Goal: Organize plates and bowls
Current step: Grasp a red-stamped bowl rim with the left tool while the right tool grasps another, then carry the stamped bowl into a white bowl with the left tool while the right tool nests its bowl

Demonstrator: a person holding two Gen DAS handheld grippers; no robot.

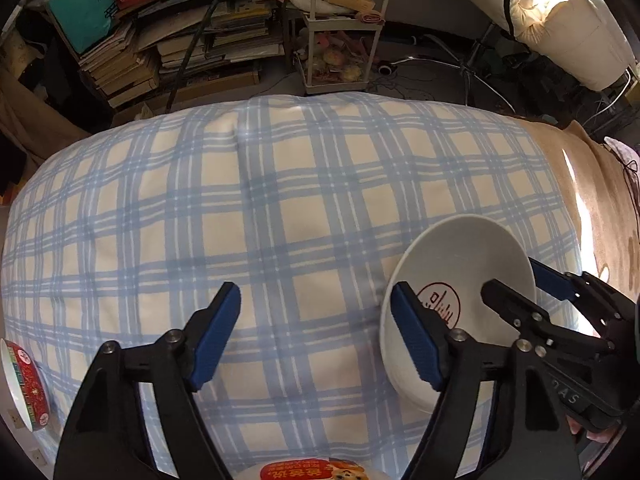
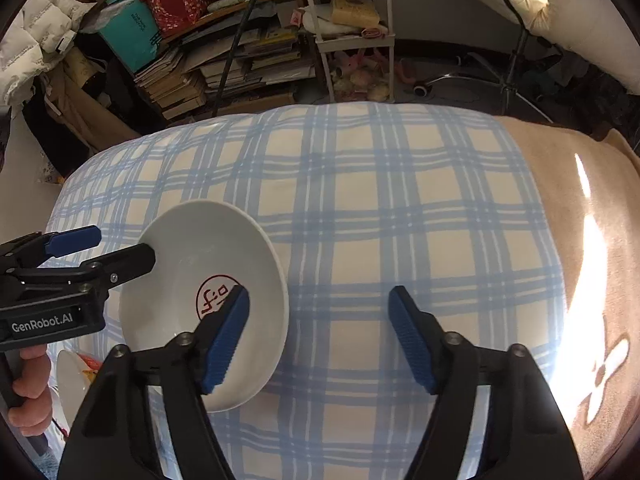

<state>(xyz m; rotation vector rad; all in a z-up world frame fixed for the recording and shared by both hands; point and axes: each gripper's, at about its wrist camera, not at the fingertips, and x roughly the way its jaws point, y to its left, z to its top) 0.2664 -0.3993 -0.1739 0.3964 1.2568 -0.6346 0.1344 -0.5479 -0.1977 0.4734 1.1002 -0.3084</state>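
A white bowl (image 1: 460, 276) with a red round mark inside sits on the blue plaid cloth (image 1: 280, 220), tilted. It also shows in the right wrist view (image 2: 208, 264). My left gripper (image 1: 316, 336) is open, with its right finger beside the bowl's near rim. My right gripper (image 2: 320, 336) is open, with its left finger over the bowl's rim. In the left wrist view my right gripper (image 1: 516, 292) straddles the bowl's right rim. In the right wrist view my left gripper (image 2: 120, 248) straddles the bowl's left rim.
A red patterned bowl (image 1: 24, 384) lies at the cloth's left edge. Another printed dish (image 1: 316, 470) shows at the bottom edge. A white dish (image 2: 74, 384) sits under my left gripper. A tan blanket (image 2: 580, 240) lies to the right. Shelves with books (image 1: 180, 40) stand behind.
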